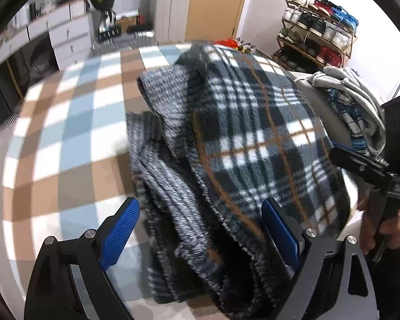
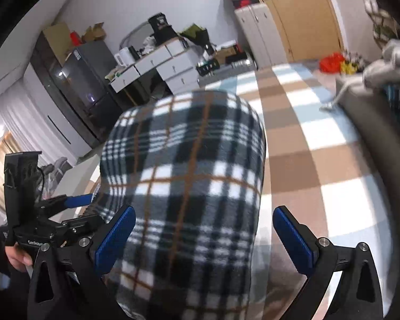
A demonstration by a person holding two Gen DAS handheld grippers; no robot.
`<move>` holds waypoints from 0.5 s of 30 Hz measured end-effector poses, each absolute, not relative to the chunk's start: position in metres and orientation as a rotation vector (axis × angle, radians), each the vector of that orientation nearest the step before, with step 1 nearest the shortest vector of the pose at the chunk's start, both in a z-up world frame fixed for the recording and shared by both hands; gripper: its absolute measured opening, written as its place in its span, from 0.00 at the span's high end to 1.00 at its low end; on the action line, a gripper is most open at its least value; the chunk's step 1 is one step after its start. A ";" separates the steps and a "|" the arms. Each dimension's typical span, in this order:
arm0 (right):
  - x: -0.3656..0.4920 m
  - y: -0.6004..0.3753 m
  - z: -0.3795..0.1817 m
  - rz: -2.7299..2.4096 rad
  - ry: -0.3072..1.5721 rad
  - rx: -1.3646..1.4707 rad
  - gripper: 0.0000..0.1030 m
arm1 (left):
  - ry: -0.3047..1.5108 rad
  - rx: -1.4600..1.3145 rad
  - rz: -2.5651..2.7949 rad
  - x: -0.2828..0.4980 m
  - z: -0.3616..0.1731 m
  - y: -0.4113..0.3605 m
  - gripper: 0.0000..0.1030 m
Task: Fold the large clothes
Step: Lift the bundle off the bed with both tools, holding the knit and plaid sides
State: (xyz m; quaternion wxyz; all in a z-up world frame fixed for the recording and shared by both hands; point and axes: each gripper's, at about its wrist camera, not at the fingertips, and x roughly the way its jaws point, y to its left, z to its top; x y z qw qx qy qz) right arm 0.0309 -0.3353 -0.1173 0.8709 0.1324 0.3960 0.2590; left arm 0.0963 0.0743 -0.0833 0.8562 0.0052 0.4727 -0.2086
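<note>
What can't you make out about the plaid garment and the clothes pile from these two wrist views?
- Plaid garment: its near end is cut off by the bottom edge in both wrist views; left wrist view is motion-blurred, so fold layers are unclear.
- Checked cover beneath it: hidden by the garment.
- Clothes pile: left wrist view, its right side hidden by the right gripper; blurred in the right wrist view.

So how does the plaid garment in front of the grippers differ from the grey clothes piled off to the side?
The plaid garment is a fleecy dark check with white and tan lines; the grey clothes look plain and smoother. The plaid garment lies as a neat, rounded bundle on the checked mat; the grey clothes lie in a loose, rumpled heap off the mat's edge. Both are soft fabric that no gripper holds.
</note>
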 end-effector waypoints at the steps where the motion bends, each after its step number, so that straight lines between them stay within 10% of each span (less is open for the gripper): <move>1: 0.035 -0.336 -0.121 0.555 0.856 0.301 0.00 | 1.019 -0.011 -0.455 0.095 -0.086 0.078 0.12; 15: 0.090 -0.319 -0.158 0.711 1.190 0.423 0.02 | 1.357 -0.356 -0.613 0.157 -0.129 0.116 0.11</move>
